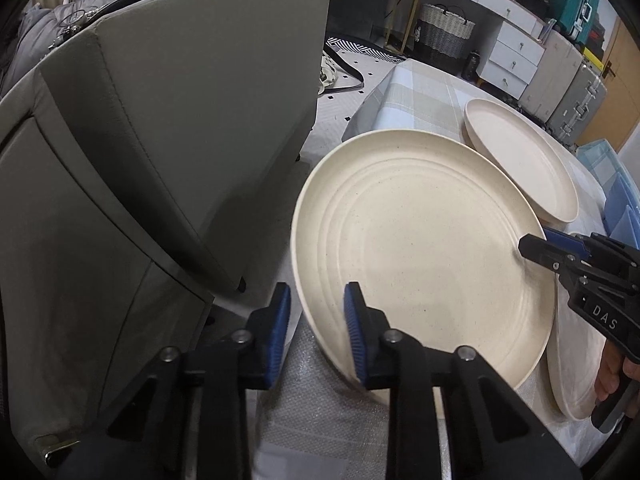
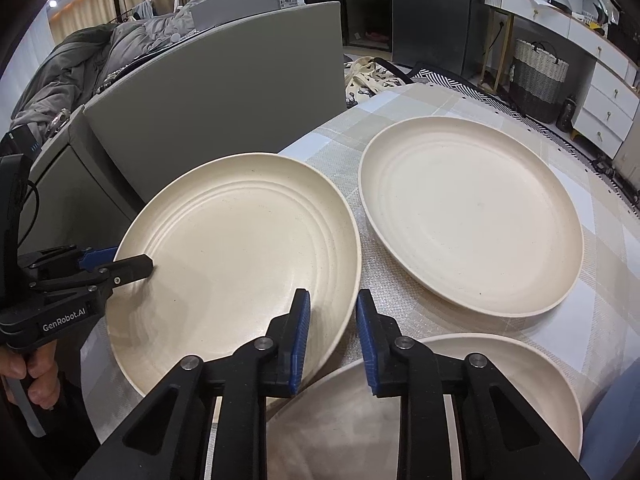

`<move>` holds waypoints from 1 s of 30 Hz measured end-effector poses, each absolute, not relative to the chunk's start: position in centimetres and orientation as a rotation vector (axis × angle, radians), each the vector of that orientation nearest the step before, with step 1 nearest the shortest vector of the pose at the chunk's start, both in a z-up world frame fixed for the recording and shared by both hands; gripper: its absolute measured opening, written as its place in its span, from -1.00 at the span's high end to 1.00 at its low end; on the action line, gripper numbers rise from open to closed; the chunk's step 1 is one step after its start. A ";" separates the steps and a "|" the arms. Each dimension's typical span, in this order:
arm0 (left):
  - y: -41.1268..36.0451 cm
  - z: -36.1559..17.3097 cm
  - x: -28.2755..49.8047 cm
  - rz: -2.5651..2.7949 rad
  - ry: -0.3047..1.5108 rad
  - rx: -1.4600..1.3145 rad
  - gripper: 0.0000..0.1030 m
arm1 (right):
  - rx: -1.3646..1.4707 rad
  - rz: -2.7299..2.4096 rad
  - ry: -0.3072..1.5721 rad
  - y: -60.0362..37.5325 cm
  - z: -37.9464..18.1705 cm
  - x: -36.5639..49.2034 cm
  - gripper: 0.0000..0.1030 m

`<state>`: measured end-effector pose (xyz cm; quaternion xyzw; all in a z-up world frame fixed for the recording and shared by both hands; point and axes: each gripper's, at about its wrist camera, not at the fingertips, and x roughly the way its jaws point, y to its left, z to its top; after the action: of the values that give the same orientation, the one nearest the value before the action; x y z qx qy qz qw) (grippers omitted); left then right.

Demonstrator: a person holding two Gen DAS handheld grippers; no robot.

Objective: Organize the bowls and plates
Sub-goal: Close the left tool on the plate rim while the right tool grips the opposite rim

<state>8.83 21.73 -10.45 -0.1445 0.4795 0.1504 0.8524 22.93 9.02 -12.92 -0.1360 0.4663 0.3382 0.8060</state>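
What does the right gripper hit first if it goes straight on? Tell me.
The ridged plate: the right gripper straddles its near rim and seems clamped on it. Past that rim, probably the tablecloth, though depth is unclear.

Both grippers are built of black plastic, with ribbed blue pads and silver screws. "DAS" is printed on the right gripper [image 1: 538, 250], "GenRobot.AI" on the left gripper [image 2: 120, 265].
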 end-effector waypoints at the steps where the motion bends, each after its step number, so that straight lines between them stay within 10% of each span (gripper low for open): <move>1: 21.6 -10.4 8.9 0.310 1.008 -0.299 0.65 | -0.296 0.720 0.994 9.0 -12.9 22.9 0.60; 30: 20.7 -6.9 7.0 0.330 0.904 -0.275 0.68 | -0.293 0.693 0.905 7.5 -8.9 20.7 0.69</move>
<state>6.96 20.66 -6.86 -0.1317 0.4336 0.1582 0.8773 20.72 7.49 -8.93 -0.1384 0.4268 0.3267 0.8318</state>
